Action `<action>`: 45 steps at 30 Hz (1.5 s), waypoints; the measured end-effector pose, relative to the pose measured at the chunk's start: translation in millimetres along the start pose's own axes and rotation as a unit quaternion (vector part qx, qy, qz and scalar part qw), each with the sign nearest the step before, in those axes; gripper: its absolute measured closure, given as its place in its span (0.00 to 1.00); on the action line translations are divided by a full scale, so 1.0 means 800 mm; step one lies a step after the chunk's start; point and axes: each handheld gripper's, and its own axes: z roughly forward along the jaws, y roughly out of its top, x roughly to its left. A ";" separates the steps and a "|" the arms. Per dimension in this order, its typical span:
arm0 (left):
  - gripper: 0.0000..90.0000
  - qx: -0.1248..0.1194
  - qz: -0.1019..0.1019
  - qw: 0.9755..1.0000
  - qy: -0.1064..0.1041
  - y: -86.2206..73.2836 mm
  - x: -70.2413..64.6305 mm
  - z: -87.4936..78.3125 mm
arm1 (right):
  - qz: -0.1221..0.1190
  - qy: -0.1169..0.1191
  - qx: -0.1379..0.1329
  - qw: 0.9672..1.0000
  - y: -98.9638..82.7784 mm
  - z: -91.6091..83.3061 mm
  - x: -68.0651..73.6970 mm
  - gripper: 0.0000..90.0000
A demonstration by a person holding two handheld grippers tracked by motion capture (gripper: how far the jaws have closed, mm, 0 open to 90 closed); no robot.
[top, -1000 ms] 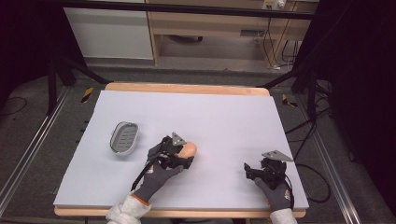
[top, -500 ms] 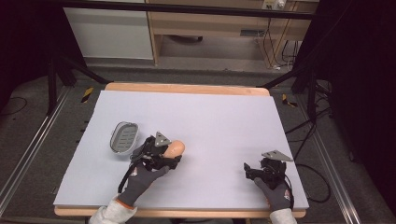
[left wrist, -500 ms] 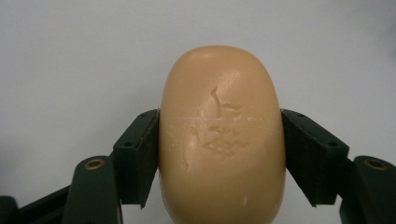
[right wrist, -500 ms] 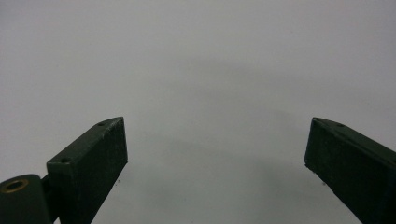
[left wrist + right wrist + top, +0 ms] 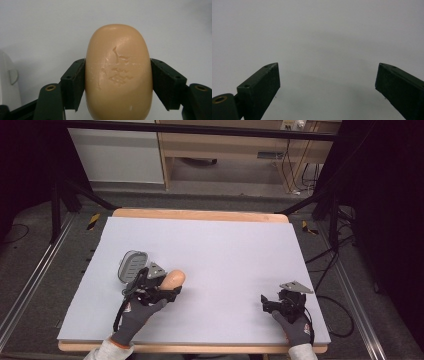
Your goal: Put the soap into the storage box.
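A tan oval bar of soap (image 5: 118, 72) with a stamped mark sits between the two jaws of my left gripper (image 5: 117, 82), which is shut on it. From above, the soap (image 5: 172, 279) sticks out of the left gripper (image 5: 170, 287) at the table's front left, right beside a grey soap dish (image 5: 131, 265). The dish's pale edge (image 5: 7, 82) shows at the far left of the left gripper view. My right gripper (image 5: 265, 303) rests near the front right of the table, open, with only bare table between its jaws (image 5: 327, 82).
The white tabletop (image 5: 225, 250) has a wooden rim. A shelf unit and cables stand beyond the far edge, with metal rails on the floor at both sides. Gloved hands hold both grippers.
My left gripper has carried the soap leftward, from the table's middle front to just beside the soap dish. The right gripper has stayed put.
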 end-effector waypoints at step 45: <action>0.35 -0.047 -0.096 0.991 0.080 -0.004 0.120 -0.047 | -0.013 0.003 0.004 1.000 0.001 0.003 0.006 0.07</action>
